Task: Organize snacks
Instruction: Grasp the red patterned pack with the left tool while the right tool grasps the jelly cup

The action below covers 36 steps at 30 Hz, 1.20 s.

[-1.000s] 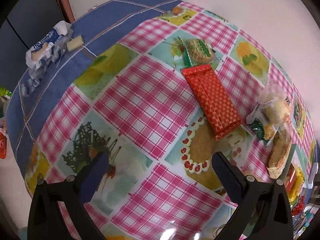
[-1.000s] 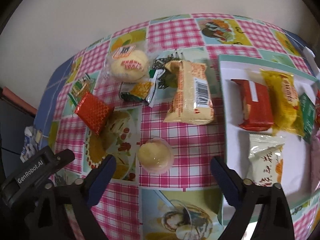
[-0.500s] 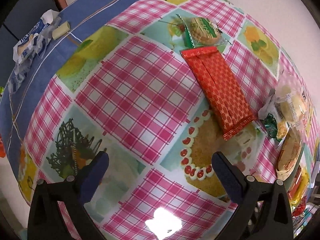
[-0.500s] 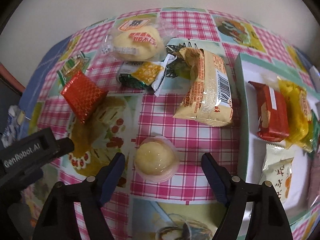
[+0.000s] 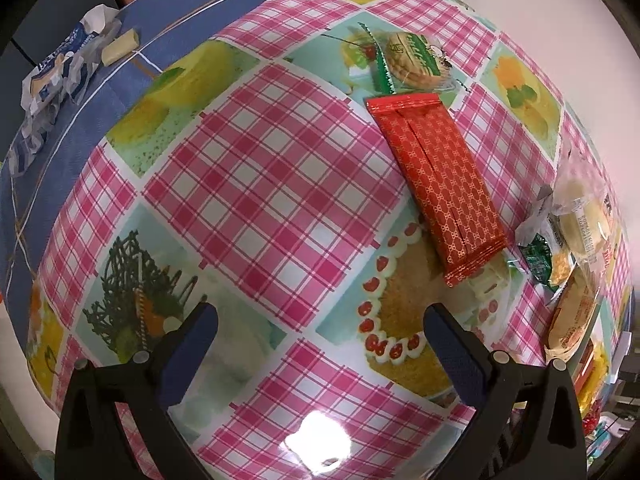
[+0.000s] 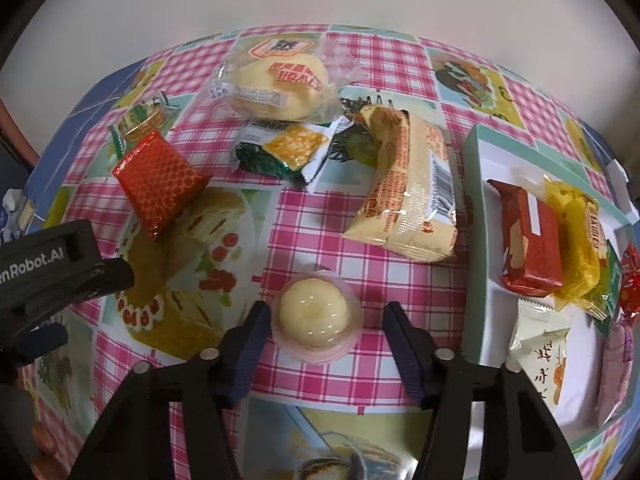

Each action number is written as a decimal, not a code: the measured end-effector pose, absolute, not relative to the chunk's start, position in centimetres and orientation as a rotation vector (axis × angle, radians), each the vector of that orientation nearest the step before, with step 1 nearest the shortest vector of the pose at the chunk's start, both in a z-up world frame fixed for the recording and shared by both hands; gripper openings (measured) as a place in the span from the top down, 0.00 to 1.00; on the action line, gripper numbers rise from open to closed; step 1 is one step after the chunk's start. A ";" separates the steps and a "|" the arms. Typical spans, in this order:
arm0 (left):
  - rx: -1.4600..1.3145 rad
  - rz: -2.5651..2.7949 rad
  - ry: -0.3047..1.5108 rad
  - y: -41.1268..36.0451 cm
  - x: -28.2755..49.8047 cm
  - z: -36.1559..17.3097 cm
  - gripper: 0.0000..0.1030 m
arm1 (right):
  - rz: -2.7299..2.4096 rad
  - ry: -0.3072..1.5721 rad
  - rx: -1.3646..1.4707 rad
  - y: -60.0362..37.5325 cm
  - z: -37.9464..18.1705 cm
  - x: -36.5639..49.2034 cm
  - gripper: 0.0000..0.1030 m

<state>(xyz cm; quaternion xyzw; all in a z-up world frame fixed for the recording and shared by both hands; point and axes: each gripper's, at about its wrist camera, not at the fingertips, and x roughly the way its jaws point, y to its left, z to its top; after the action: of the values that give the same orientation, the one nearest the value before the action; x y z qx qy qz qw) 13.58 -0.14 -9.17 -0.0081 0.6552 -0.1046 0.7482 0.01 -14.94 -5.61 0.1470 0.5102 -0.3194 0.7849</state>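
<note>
Roughly midway, judging by the layout. The white tray (image 6: 476,184) at the right of the tabletop (image 6: 328,236) is already holding several packets: a red-brown wafer pack (image 6: 528,236), a yellow packet (image 6: 576,236), a white packet with orange print (image 6: 544,356), plus green, red and pale pink wrappers at its far edge, partly cut off by the lens.

Outside the tray, six snacks are waiting on the tabletop: the jelly cup (image 6: 314,314), a long cream-coloured packet (image 6: 408,196), a small green-and-yellow sachet (image 6: 280,148), a clear-wrapped bun (image 6: 280,80), a red patterned bar (image 5: 436,184), and a green-wrapped biscuit (image 5: 408,60) just beyond the bar's far end.

The right gripper (image 6: 324,328) is hanging low with its jaws spread, the jelly cup sitting between them; the left pad looks nearly touching the cup, the right pad apart from it. Nothing is being gripped yet. The cup looks like the next item in hand, the tray lying near on its right.

The left gripper (image 5: 320,334) is hovering released over bare tablecloth, holding nothing, the red patterned bar lying ahead and to its right.

A crumpled blue-and-white wrapper (image 5: 60,76) is lying on the blue cloth at the far left edge, well apart from the snacks.
</note>
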 end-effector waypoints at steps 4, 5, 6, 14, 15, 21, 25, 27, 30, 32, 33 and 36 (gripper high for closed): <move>-0.031 -0.249 1.434 -0.6 13.7 -9.1 0.01 | -0.684 1.098 0.319 -15.2 -5.9 0.6 0.52; -0.029 -0.252 1.434 -0.8 13.7 -9.0 0.01 | -0.683 1.097 0.318 -15.2 -5.9 0.7 0.52; -0.031 -0.258 1.437 -1.1 13.7 -9.1 0.01 | -0.682 1.096 0.321 -15.2 -5.9 0.7 0.53; -0.046 -0.277 1.418 -2.3 14.2 -8.5 0.01 | -0.684 1.090 0.356 -16.0 -5.9 0.6 0.53; -0.042 -0.284 1.413 -2.4 14.4 -8.3 0.01 | -0.685 1.089 0.356 -16.1 -5.9 0.6 0.53; -0.082 -0.338 1.369 -4.4 16.0 -6.9 0.01 | -0.692 1.077 0.361 -16.7 -6.0 0.7 0.53; -0.127 -0.354 1.336 -5.4 17.7 -6.3 0.01 | -0.688 1.077 0.368 -17.1 -5.9 0.7 0.53; -0.145 -0.354 1.324 -6.0 18.8 -6.3 0.02 | -0.688 1.078 0.369 -17.2 -5.9 0.8 0.53; -0.142 -0.349 1.316 -6.7 20.4 -6.9 0.02 | -0.684 1.080 0.369 -17.1 -5.9 0.8 0.53; -0.138 -0.345 1.310 -7.2 21.1 -7.1 0.03 | -0.685 1.083 0.361 -17.2 -6.0 0.9 0.53; -0.136 -0.343 1.308 -7.6 21.6 -7.4 0.05 | -0.685 1.085 0.356 -17.2 -6.0 0.9 0.53; -0.116 -0.338 1.291 -9.3 22.9 -7.8 0.06 | -0.684 1.086 0.352 -16.9 -6.0 0.8 0.53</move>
<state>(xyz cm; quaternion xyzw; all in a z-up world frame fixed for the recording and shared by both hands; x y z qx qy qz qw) 22.93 -9.27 -7.78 -0.0538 0.5985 -0.1565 0.7839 0.84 -16.93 -6.03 0.1635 0.5038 -0.3175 0.7865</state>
